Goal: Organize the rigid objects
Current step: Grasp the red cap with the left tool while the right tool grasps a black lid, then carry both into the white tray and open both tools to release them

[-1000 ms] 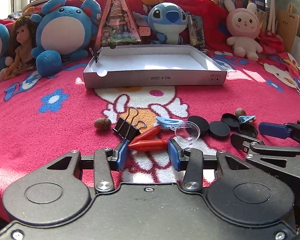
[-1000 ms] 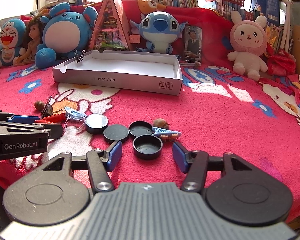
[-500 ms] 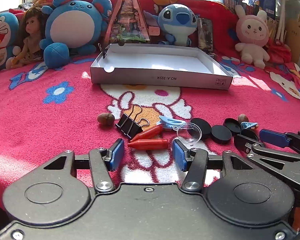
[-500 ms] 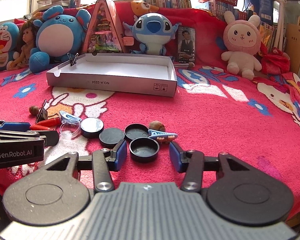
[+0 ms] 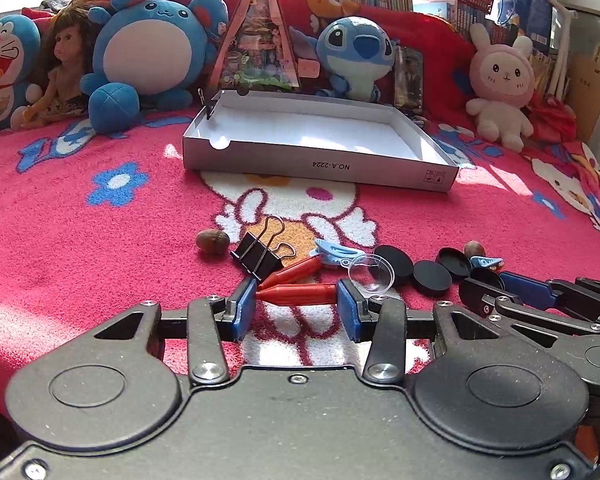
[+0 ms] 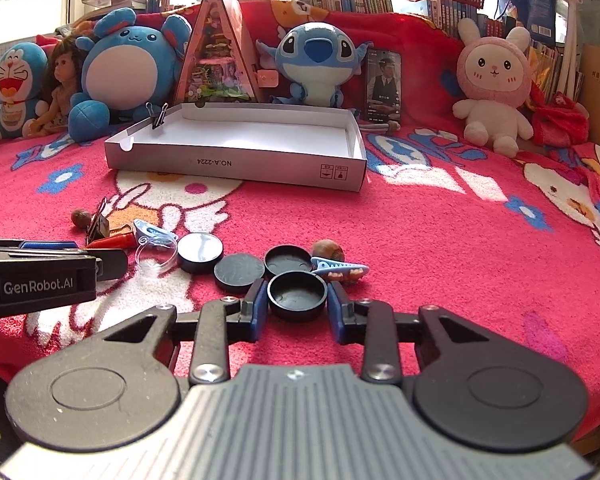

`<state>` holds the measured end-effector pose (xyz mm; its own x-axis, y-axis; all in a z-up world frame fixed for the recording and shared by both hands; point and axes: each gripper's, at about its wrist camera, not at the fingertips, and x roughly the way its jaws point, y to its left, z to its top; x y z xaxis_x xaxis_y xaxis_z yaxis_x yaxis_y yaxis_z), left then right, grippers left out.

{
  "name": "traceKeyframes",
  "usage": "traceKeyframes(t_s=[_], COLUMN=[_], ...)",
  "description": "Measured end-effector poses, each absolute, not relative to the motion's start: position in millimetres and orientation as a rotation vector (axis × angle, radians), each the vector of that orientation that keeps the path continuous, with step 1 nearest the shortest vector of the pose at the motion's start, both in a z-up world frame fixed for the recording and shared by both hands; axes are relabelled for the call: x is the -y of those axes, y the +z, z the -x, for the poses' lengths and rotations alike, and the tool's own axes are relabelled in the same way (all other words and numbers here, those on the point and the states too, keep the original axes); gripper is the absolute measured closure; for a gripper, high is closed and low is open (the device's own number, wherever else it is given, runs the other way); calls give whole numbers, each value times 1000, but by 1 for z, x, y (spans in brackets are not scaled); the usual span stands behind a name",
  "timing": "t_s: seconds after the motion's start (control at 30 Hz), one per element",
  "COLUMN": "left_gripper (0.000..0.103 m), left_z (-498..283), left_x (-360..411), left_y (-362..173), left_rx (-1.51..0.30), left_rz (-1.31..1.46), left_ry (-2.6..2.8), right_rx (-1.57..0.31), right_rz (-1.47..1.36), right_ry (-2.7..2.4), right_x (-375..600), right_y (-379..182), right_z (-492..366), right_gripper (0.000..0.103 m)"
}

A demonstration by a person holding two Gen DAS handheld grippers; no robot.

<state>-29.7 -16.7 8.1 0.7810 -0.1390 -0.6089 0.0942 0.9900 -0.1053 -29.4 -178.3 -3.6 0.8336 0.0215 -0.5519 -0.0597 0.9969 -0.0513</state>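
My left gripper (image 5: pixel 296 305) has its jaws closing, and both blue pads touch the ends of a red cone (image 5: pixel 300 294) that lies crosswise on the blanket. A second red cone (image 5: pixel 296 272) lies just behind it. My right gripper (image 6: pixel 298 303) is also closing, its pads against the sides of an upturned black cap (image 6: pixel 297 294). More black caps (image 6: pixel 239 271) lie to the left of that one. A clear dish (image 5: pixel 370 274), a blue clip (image 5: pixel 336 254), a black binder clip (image 5: pixel 258 254) and a brown nut (image 5: pixel 213 241) lie around. The white box (image 5: pixel 320 164) stands open farther back.
Plush toys (image 5: pixel 152 44) and a doll line the back of the red blanket (image 6: pixel 440 240), behind the box. A binder clip (image 6: pixel 158 118) is clipped to the box's left rim. A second nut (image 6: pixel 328 249) and blue clip (image 6: pixel 340 269) lie by the caps. Both grippers sit side by side.
The left jaws opened off the red cone, then came back onto its ends, and its view rolled slightly. The right jaws narrowed steadily until they met the black cap.
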Motion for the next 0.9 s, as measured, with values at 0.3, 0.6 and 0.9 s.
traceKeyframes(t_s=[0.3, 0.6, 0.9], left_gripper=[61, 61, 61], left_z=[20, -26, -100], left_x=[10, 0, 4], left_y=[32, 56, 86], left_rx=[-615, -638, -647], left_rz=[55, 77, 72], left_ry=[-144, -178, -229], right_rx=[-581, -626, -628], right_rz=[26, -25, -16], right_ry=[57, 75, 85], right_x=[184, 192, 198], right_y=[10, 24, 54], right_z=[20, -20, -83], right_gripper=[65, 66, 66])
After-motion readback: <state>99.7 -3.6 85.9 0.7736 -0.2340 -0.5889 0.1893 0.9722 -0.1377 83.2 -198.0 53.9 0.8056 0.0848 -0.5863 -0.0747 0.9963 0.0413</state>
